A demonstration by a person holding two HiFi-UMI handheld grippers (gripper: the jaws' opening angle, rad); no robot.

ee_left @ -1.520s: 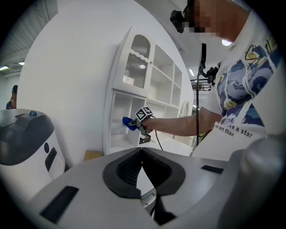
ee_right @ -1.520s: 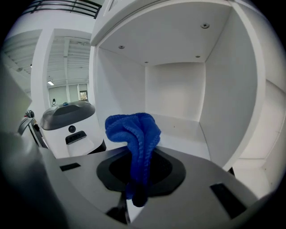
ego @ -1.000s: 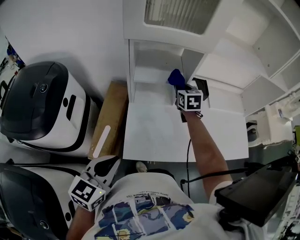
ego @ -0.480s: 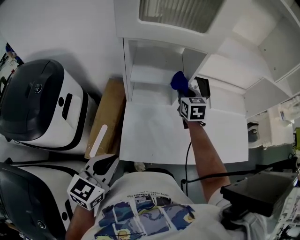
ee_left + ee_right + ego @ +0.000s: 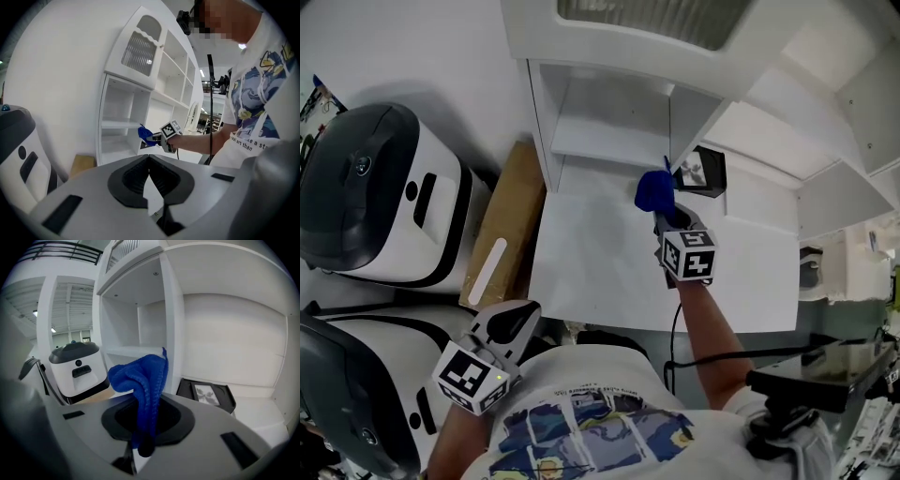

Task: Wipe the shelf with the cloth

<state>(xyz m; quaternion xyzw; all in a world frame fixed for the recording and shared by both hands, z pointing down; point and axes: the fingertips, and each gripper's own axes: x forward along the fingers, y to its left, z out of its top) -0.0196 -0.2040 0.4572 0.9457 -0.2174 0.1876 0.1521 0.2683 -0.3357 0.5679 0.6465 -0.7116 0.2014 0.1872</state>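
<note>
One blue cloth (image 5: 654,190) is pinched by the right hand-held gripper (image 5: 665,215); the left hand-held gripper (image 5: 517,317) is pressed together. Contact with the shelf (image 5: 609,141) is judged needed next

The lower end of the cloth (image 5: 140,378) disappears inside the right claw (image 5: 142,427). In the head view the marker cube (image 5: 689,255) covers that claw's jaws. The shelf unit (image 5: 609,141) is cut off at the top edge, the lower white-and-black machine (image 5: 347,403) at the left. The print in the dark frame (image 5: 206,397) is too small to tell.
</note>
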